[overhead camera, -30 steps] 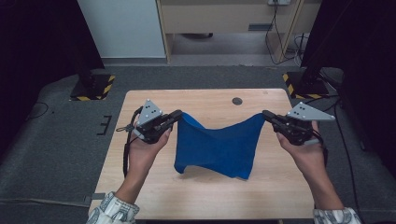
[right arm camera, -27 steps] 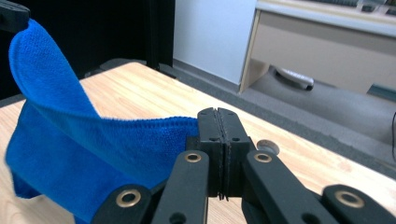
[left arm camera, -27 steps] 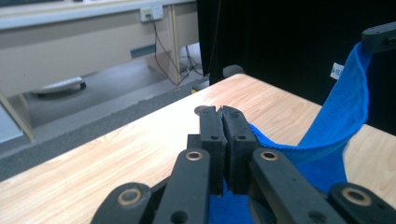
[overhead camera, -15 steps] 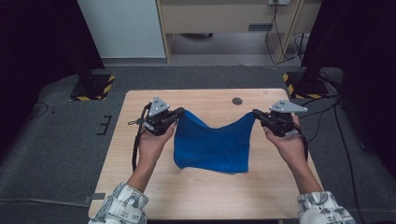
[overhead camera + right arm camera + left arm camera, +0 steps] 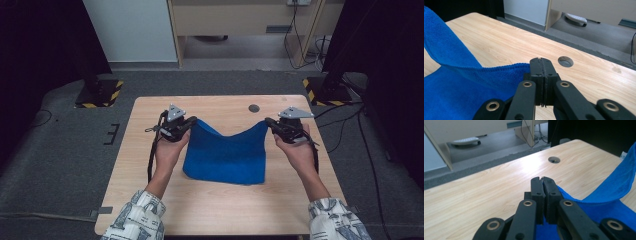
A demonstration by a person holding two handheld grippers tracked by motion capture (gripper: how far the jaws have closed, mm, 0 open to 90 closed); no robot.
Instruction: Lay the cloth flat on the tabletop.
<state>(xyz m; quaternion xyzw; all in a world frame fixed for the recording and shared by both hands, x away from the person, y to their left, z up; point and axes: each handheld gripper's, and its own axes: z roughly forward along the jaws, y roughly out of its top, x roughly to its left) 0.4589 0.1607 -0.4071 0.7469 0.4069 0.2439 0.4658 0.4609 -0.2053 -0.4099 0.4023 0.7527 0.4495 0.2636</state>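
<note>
Blue cloth point(image 5: 226, 156) hangs at the middle of the wooden table point(image 5: 150, 180), its two upper corners lifted and its top edge sagging in a shallow dip between them, while the lower part rests folded on the tabletop toward six o'clock. At about ten o'clock from the cloth's centre, the left gripper point(image 5: 190, 122) has its jaws pressed together on the cloth's left corner; in the left gripper view point(image 5: 542, 185) the blue fabric runs out from between the black jaws. At about two o'clock, the right gripper point(image 5: 269, 123) pinches the right corner the same way, and in the right gripper view point(image 5: 541, 67) the hem leads straight into the closed jaws. Each hand grips its tool from below, forearms coming in from six o'clock in patterned sleeves, wrists roughly level, the grippers pointing inward at each other across the cloth. A small round hole point(image 5: 254, 108) in the tabletop lies at twelve o'clock beyond the cloth, clear of it. Compared with a second ago, both hands have come closer together and lower, so the top edge is slacker and more of the cloth lies on the table; the grips are unchanged.
</note>
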